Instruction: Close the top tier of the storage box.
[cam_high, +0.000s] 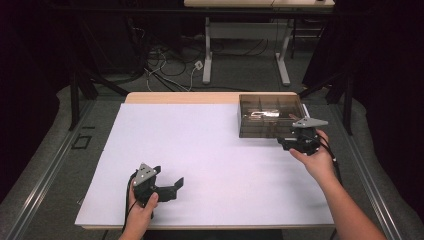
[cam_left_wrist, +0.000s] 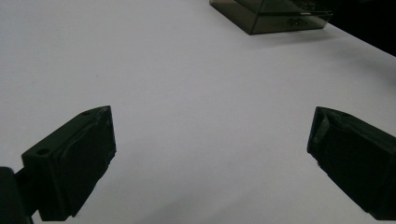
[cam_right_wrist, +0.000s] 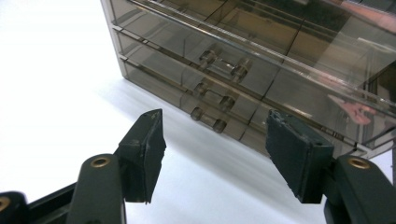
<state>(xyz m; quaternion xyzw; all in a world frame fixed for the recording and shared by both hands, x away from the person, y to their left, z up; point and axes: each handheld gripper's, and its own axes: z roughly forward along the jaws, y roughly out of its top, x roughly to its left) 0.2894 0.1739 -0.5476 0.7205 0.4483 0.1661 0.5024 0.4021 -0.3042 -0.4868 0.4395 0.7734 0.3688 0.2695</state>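
Smoky clear drawer organiser (cam_right_wrist: 243, 60) sits at the far right corner of my white table mat (cam_high: 200, 165), its three handled drawers facing my right gripper (cam_right_wrist: 215, 140). I see that gripper's jaws standing apart just before the bottom drawer handle (cam_right_wrist: 208, 119), touching nothing. My left gripper (cam_left_wrist: 210, 154) rests near the front edge, jaws wide apart over bare mat.

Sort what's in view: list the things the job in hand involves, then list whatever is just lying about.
In the job:
- smoky clear drawer box, three drawers with handles
- right hand-held gripper, open, facing those handles
- left hand-held gripper, open over the white sheet

Lying about:
- cables on the floor
- second table behind
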